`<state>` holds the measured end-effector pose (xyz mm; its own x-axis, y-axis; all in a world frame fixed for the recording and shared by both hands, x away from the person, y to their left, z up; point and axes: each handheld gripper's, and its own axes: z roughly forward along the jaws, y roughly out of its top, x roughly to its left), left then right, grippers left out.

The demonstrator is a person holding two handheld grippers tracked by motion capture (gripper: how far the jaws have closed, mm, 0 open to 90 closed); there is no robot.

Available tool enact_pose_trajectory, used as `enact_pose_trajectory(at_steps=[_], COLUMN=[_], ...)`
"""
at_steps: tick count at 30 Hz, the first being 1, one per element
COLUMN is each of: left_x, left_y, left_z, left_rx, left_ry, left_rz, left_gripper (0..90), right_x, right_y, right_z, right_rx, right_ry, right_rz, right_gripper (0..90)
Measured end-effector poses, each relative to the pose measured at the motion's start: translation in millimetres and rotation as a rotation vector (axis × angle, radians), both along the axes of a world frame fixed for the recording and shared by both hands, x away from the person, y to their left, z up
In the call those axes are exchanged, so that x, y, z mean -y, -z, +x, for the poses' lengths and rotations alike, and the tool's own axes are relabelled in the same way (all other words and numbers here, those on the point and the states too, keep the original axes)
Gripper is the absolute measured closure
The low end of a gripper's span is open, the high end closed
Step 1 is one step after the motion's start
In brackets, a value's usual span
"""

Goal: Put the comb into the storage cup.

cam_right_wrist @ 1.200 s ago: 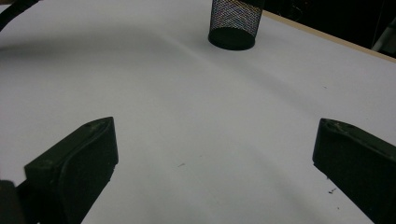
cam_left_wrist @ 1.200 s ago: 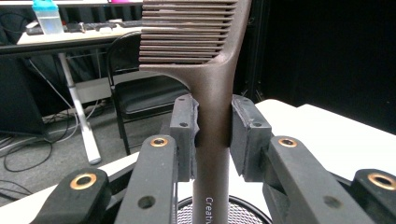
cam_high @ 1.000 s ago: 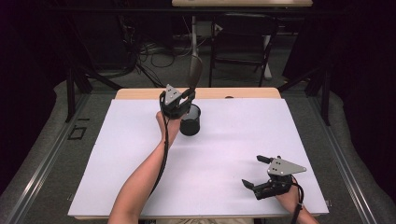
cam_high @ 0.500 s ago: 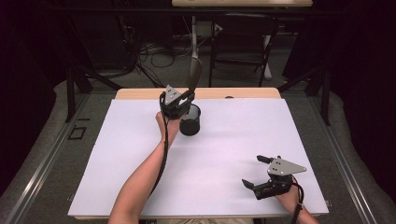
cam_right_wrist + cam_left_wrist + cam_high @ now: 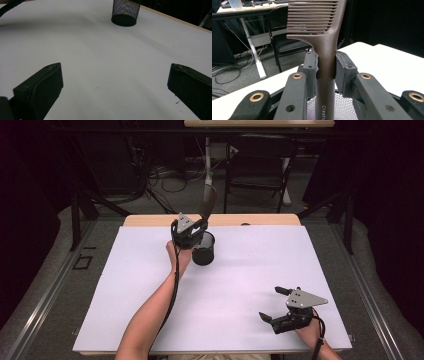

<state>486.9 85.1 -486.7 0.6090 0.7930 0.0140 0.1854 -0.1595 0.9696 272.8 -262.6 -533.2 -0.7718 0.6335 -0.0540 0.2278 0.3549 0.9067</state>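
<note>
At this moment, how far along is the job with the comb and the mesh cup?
Done: the left gripper is shut on the comb, handle pointing down over the mesh cup. In hand: lowering it in. Left: release it inside the cup. The right gripper rests open on the table.

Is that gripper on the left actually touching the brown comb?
Touching. In the left gripper view, the left gripper has both pads pressed against the comb handle, holding it upright above the mesh cup.
</note>
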Motion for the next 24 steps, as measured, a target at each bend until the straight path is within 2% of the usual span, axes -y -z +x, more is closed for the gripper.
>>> enact_pose_trajectory(at_steps=[8,24], left_x=[-1.9,-1.5], left_y=[3.8,7.0], left_z=[0.3,0.5], left_rx=[-0.025,-0.046], left_ry=[0.022,0.039], left_rz=[0.018,0.043], left_gripper=[72.6,72.6], right_x=[-0.3,-0.5], right_y=[0.2,0.3], right_z=[0.1,0.1], right_rx=[0.002,0.000], right_ry=[0.000,-0.001], right_rz=[0.001,0.001], right_gripper=[0.0,0.0])
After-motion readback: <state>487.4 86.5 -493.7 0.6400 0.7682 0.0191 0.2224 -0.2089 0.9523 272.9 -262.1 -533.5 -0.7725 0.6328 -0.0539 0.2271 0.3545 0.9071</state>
